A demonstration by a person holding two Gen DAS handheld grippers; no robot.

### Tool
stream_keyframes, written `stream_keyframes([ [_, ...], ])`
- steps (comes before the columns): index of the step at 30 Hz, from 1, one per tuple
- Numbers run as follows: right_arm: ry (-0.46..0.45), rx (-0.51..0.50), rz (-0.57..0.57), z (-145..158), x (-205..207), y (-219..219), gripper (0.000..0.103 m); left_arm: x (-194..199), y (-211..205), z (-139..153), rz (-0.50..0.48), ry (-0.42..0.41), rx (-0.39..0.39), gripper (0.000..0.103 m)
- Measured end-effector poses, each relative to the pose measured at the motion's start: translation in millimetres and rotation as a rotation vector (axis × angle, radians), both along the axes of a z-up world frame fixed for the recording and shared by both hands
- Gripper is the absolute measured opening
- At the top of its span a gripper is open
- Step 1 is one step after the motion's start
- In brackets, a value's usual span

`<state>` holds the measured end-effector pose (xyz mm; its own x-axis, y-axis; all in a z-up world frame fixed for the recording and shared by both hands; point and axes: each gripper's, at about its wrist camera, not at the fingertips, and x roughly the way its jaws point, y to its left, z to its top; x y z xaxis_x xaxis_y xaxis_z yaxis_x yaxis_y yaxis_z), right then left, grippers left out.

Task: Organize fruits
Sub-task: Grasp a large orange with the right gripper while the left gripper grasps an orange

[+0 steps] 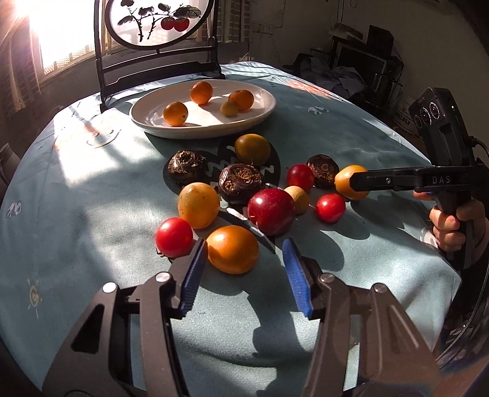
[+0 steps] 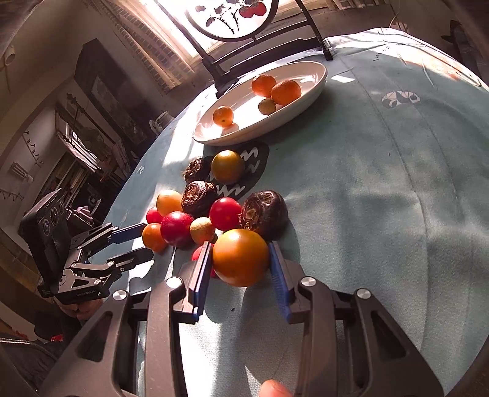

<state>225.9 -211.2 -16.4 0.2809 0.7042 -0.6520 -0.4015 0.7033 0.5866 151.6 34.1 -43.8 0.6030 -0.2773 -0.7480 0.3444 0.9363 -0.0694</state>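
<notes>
A white oval plate point(image 1: 262, 110) point(image 2: 311, 82) at the back of the table holds several small oranges point(image 1: 201, 92) point(image 2: 285, 91). In front of it lies a pile of orange, red and dark brown fruits point(image 1: 270, 211) point(image 2: 227, 213). My right gripper point(image 2: 240, 262) point(image 1: 351, 183) is shut on an orange fruit point(image 2: 240, 261) point(image 1: 343, 183) at the pile's right end. My left gripper point(image 1: 243, 259) point(image 2: 137, 241) is open, with an orange fruit point(image 1: 232, 253) point(image 2: 153, 237) between its fingertips, touching the left pad.
A dark stand with a round painted panel point(image 1: 159, 21) point(image 2: 232, 18) stands behind the plate. The table wears a light blue cloth point(image 1: 76, 183) point(image 2: 382, 183). A black patterned mat point(image 1: 275, 165) point(image 2: 247, 177) lies under part of the pile.
</notes>
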Motion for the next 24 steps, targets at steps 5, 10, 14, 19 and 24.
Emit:
stream_keyframes([
  [5, -0.001, 0.003, 0.000, 0, 0, 0, 0.038, 10, -2, -3, 0.023, 0.011, 0.034, 0.052],
  [10, 0.000, 0.006, -0.002, 1, -1, -1, 0.038, 22, -3, -8, 0.042, 0.038, 0.068, 0.044],
  [14, -0.001, 0.011, -0.003, 1, -1, -2, 0.038, 27, -1, -13, 0.052, 0.070, 0.066, 0.038],
  [19, 0.000, 0.017, 0.004, 1, -1, -1, 0.038, 27, 1, -13, 0.054, 0.071, 0.050, 0.038],
  [24, -0.018, 0.028, 0.014, 4, -2, -1, 0.038, 22, 5, -7, 0.044, 0.061, -0.008, 0.037],
])
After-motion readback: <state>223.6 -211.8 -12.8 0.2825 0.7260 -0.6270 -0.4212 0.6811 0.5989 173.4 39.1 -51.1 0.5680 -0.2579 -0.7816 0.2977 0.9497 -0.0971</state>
